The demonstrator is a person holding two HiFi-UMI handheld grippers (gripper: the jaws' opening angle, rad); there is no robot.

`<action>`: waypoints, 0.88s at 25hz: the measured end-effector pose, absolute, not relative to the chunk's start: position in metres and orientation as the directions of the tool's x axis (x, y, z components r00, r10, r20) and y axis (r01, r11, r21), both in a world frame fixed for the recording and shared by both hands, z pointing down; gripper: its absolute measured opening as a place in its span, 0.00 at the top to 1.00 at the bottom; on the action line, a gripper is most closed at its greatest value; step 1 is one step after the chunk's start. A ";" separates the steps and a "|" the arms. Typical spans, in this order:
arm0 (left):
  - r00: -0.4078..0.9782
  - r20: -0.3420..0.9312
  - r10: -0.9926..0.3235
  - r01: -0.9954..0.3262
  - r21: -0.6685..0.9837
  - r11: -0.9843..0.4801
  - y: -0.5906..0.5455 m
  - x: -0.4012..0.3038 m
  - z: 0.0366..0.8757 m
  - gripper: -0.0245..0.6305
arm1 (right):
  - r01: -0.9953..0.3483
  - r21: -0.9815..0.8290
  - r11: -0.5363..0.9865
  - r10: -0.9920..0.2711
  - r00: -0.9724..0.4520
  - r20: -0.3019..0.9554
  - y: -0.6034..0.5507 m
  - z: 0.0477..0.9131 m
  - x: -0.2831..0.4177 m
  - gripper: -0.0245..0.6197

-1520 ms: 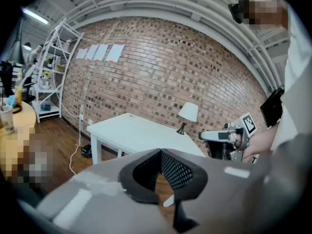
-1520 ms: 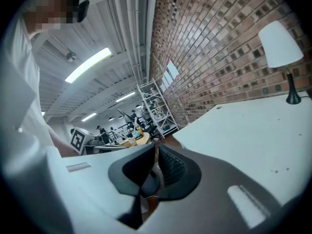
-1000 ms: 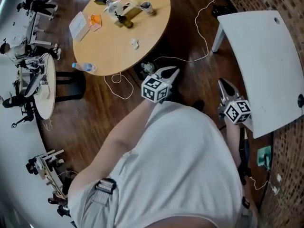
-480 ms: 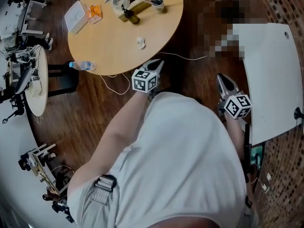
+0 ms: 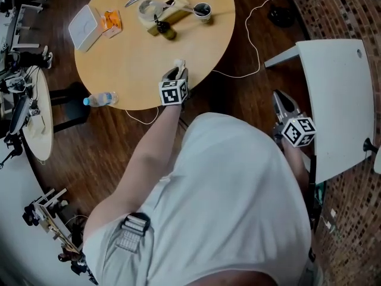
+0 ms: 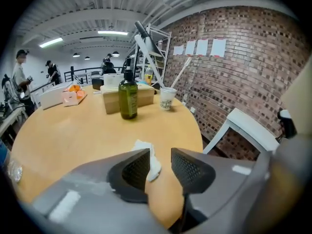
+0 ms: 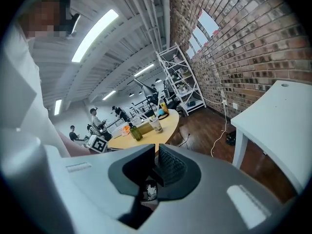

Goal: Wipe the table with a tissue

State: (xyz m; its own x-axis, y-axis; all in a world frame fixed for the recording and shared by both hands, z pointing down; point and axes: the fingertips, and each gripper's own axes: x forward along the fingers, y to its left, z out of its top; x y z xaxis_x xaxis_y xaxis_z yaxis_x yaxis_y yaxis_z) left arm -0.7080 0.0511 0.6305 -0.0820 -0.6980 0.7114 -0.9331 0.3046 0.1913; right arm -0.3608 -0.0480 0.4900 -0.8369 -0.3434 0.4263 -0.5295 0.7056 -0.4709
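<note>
Wood, pale and round, is making up the table (image 5: 137,70) that is filling the upper part of the head view. The left gripper (image 5: 177,71) is reaching in over the table's near edge, its marker cube facing up. Its jaws are standing apart, clenching nothing. A crumpled white tissue (image 5: 178,64) is lying on the tabletop close to that near edge, right at the jaw tips. In the left gripper view the tissue (image 6: 154,164) is showing in the gap of the left gripper (image 6: 160,155), up against the inner face of the left-hand jaw; whether it is touching that jaw I cannot tell.

Farther across the table from the tissue, a dark green bottle (image 6: 128,99) is standing upright in front of a wooden box (image 6: 141,95), and a paper cup (image 6: 167,98) is standing just beside the box. A white box (image 5: 85,27) and an orange packet (image 5: 111,22) are lying toward the table's far left side, and a clear water bottle (image 5: 101,99) is lying at its near left edge.

The right gripper (image 5: 278,95) is hanging well apart from the table, off its right side, between the person's white shirt and a white side table (image 5: 339,100). In the right gripper view its jaws are pressing together around nothing (image 7: 157,152), with the round table (image 7: 165,122) showing far beyond them.
</note>
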 end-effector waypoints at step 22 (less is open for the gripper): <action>0.043 0.784 -0.619 -0.961 0.202 0.189 0.033 -0.717 0.663 0.90 | -0.667 -0.470 0.578 -0.494 -0.745 0.449 -0.073 0.489 -0.376 0.92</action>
State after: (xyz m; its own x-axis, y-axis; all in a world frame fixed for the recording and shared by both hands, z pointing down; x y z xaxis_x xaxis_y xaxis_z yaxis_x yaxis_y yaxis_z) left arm -0.7171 0.0332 0.6630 0.0432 -0.6187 0.7844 -0.9608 0.1895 0.2023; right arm -0.3756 -0.0733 0.4888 -0.7445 -0.4940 0.4491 -0.6671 0.5778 -0.4703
